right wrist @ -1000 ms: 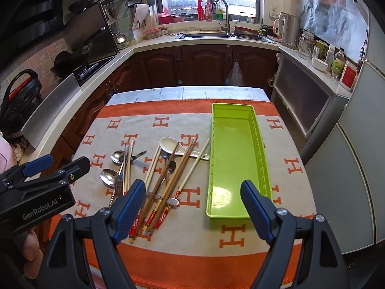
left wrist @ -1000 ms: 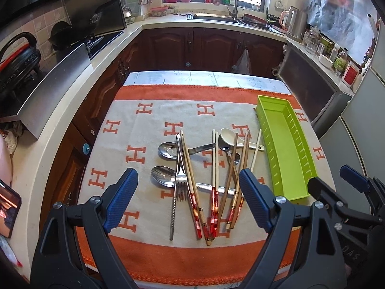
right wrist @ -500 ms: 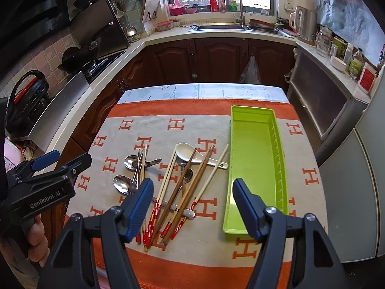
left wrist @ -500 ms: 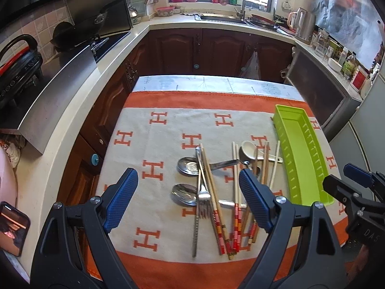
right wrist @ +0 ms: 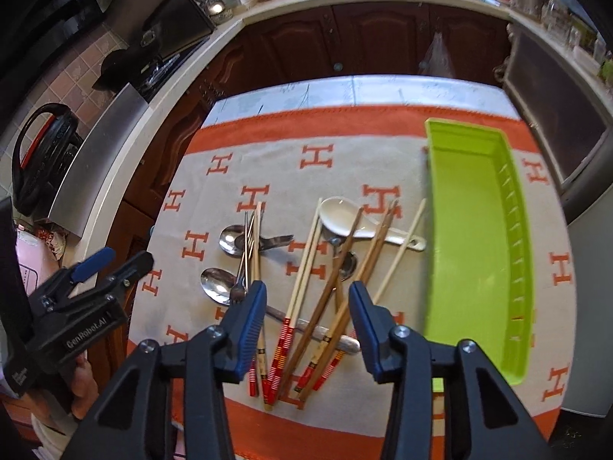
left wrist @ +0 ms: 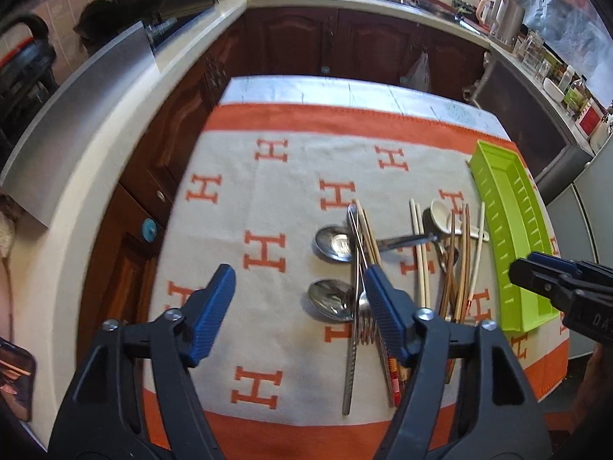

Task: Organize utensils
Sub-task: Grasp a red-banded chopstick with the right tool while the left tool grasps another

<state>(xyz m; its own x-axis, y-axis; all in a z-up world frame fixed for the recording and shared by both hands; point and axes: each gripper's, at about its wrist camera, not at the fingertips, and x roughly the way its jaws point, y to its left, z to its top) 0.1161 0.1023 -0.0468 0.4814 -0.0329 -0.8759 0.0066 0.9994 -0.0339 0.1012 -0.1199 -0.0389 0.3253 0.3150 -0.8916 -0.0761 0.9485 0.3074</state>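
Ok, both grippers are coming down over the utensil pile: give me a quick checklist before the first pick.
1. Green tray empty and ready to receive: ok.
2. Tray clear of the pile: ok, it lies apart, to the pile's right.
3. Left gripper free: ok, nothing between its jaws, which have just been closing; it is above the cloth beside the lower metal spoon.
4. Right gripper free: ok, jaws have just been closing, chopsticks seen between them but not gripped.
5. A single utensil isolated for the pick: not ok, chopsticks cross over the spoons and the fork.
6. Height above the pile: cannot tell.
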